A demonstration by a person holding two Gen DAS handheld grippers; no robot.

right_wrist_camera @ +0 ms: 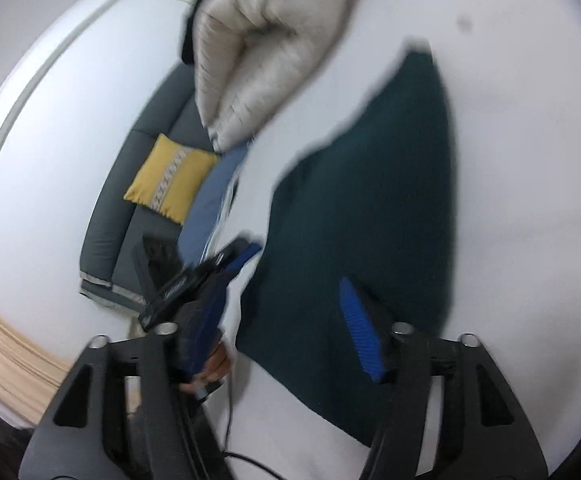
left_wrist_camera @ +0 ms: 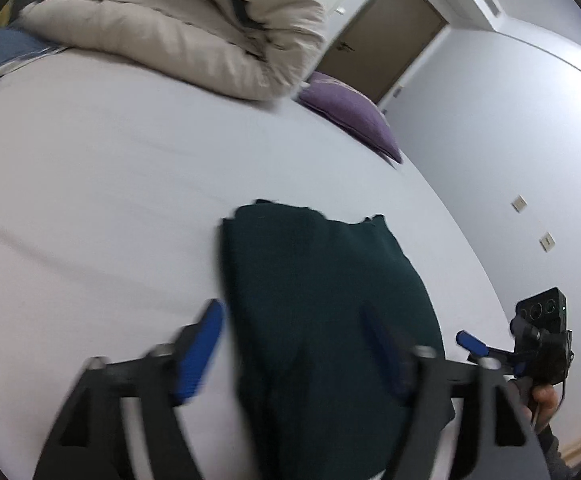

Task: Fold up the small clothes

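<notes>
A dark green garment (left_wrist_camera: 322, 300) lies folded and flat on the white bed sheet (left_wrist_camera: 90, 200). My left gripper (left_wrist_camera: 290, 308) hovers open over its near end, one blue pad off the cloth's left edge and the other above the cloth, with nothing pinched. The right wrist view shows the same garment (right_wrist_camera: 370, 200) spread ahead of my right gripper (right_wrist_camera: 282, 280), which is also open, its pads apart above the near corner. Each view also catches the other tool: a blue fingertip (left_wrist_camera: 470, 342) at the bed's right edge and a blue fingertip (right_wrist_camera: 250, 250) left of the cloth. The picture is motion-blurred.
A rolled beige duvet (left_wrist_camera: 178, 28) and a purple pillow (left_wrist_camera: 350, 116) lie at the far end of the bed. A blue cloth (right_wrist_camera: 210, 200) hangs at the bed's edge. Beyond it stands a grey sofa (right_wrist_camera: 110, 220) with a yellow cushion (right_wrist_camera: 170, 180). A brown door (left_wrist_camera: 386, 40) is behind.
</notes>
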